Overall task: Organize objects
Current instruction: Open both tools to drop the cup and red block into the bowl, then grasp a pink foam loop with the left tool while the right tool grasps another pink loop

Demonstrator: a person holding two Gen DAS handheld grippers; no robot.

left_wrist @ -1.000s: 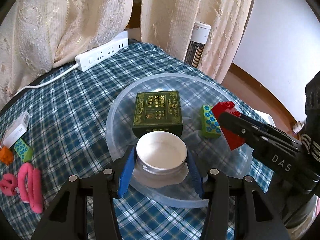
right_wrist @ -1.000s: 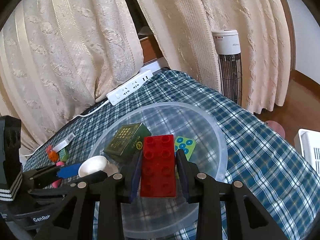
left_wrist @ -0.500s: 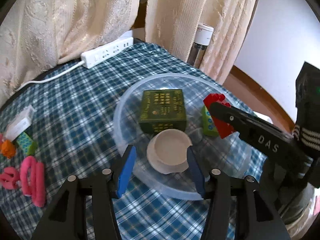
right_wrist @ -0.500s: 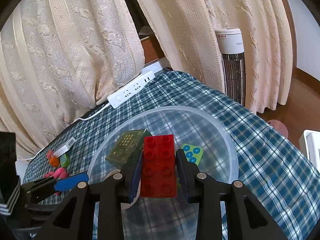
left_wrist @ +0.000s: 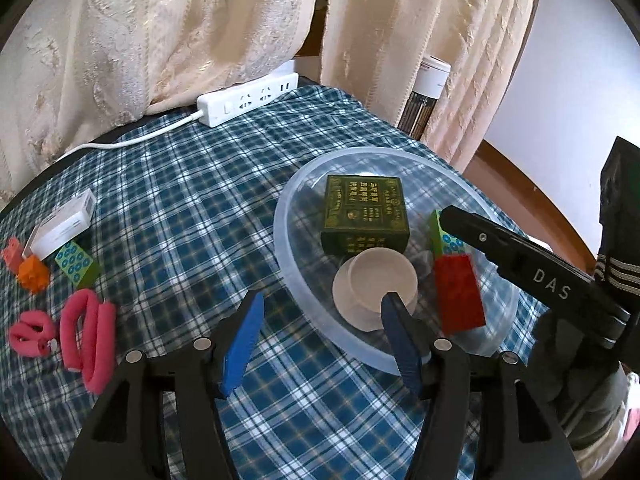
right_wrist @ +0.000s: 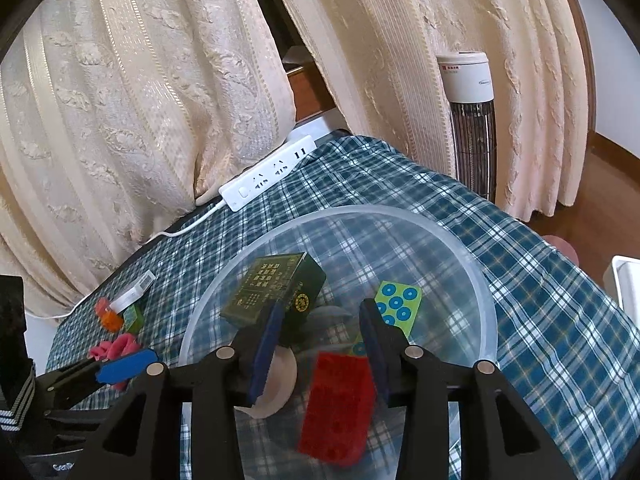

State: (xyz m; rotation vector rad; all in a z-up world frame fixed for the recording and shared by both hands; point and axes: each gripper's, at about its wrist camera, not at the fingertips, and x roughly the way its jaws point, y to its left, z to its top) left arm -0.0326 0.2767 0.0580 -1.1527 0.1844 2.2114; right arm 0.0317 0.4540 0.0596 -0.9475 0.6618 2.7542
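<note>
A clear plastic bowl (left_wrist: 296,280) (right_wrist: 486,300) on the checked cloth holds a dark green box (left_wrist: 364,212) (right_wrist: 276,288), a white round lid (left_wrist: 374,284) (right_wrist: 276,388), a green dotted brick (left_wrist: 444,238) (right_wrist: 398,306) and a red brick (left_wrist: 458,294) (right_wrist: 338,400), blurred, below the right jaws. My left gripper (left_wrist: 320,340) is open and empty at the bowl's near rim. My right gripper (right_wrist: 320,344) is open above the bowl; it shows in the left wrist view (left_wrist: 516,256).
Left of the bowl lie pink foam rollers (left_wrist: 88,332), a green dotted brick (left_wrist: 78,262), an orange piece (left_wrist: 34,274) and a white box (left_wrist: 64,230). A white power strip (left_wrist: 248,100) lies by the curtains. A heater (right_wrist: 470,120) stands past the table's far edge.
My right gripper has opened and the red brick has dropped from it into the bowl. My left gripper let go of the white lid earlier and has drawn back and to the left.
</note>
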